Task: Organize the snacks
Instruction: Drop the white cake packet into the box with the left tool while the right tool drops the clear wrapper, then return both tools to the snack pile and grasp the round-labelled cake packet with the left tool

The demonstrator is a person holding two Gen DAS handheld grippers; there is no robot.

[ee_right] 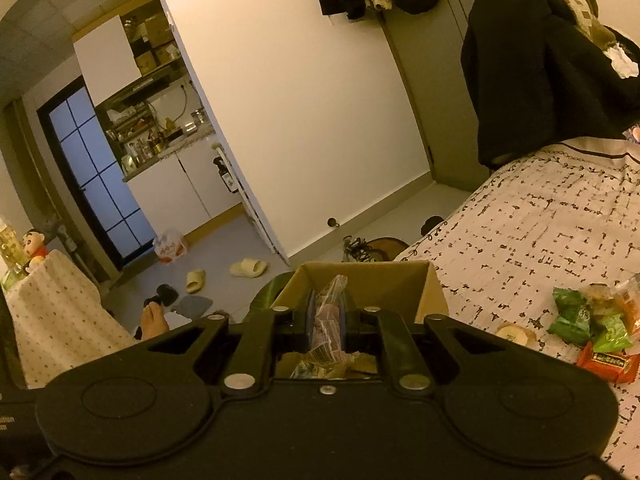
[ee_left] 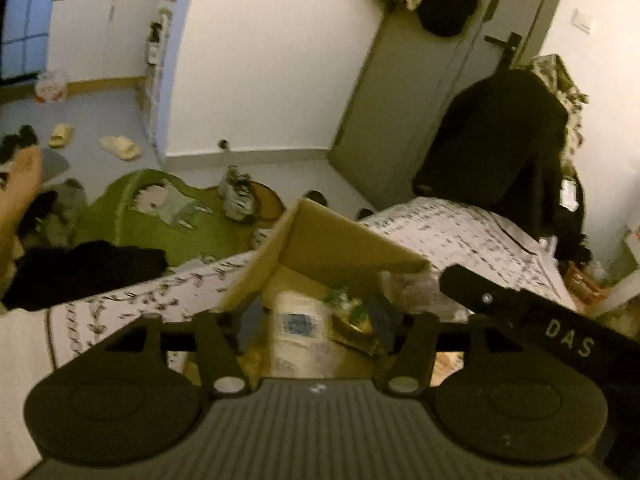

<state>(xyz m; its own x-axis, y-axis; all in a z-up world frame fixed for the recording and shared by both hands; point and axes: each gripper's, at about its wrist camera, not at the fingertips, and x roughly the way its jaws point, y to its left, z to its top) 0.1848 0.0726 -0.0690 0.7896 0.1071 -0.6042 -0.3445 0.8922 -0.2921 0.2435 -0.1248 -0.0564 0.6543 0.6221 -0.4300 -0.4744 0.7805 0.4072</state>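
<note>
While your right gripper point(ee_right: 325, 316) clamped a clear snack packet point(ee_right: 329, 322) above the cardboard box point(ee_right: 372, 280), your left gripper point(ee_left: 316, 320) stood apart over that box; loose snacks point(ee_right: 592, 320) lay on the patterned bedcover point(ee_right: 540, 232).

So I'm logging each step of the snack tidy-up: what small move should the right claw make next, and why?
Probably open and let go. The right claw is shut on a clear snack packet that already hangs over the open cardboard box, with other snacks lying inside. The left claw is open, gripping nothing, so it should not be in the way.
</note>
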